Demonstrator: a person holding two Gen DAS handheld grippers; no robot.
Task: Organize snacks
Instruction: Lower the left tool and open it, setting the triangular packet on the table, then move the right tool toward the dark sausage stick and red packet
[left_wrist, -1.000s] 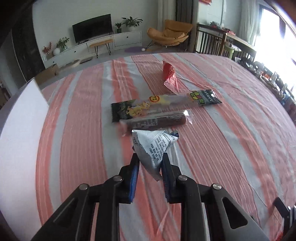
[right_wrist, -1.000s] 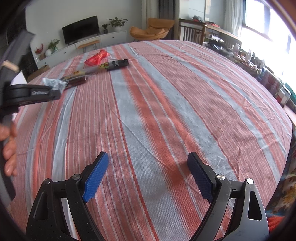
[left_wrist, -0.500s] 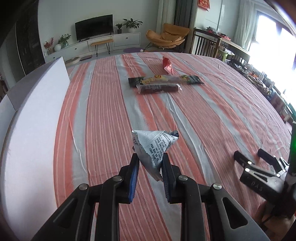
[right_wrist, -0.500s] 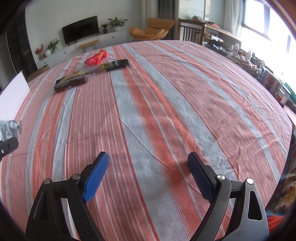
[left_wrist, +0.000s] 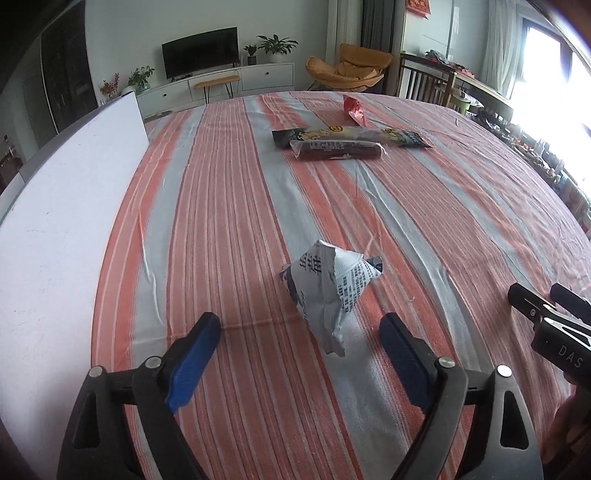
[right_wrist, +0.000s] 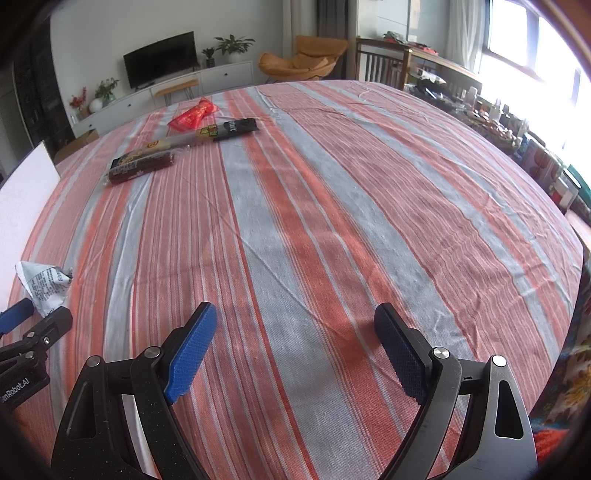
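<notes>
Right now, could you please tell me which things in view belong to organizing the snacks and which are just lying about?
Job:
- white triangular snack packet, between the open left hand-held gripper pads
- dark sausage stick
- long black-and-yellow snack pack
- red snack packet

Lying about:
- white board
- striped tablecloth
- TV
- orange chair

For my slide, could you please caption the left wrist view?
Open left gripper around a just-released grey snack packet on the striped tablecloth.
</notes>
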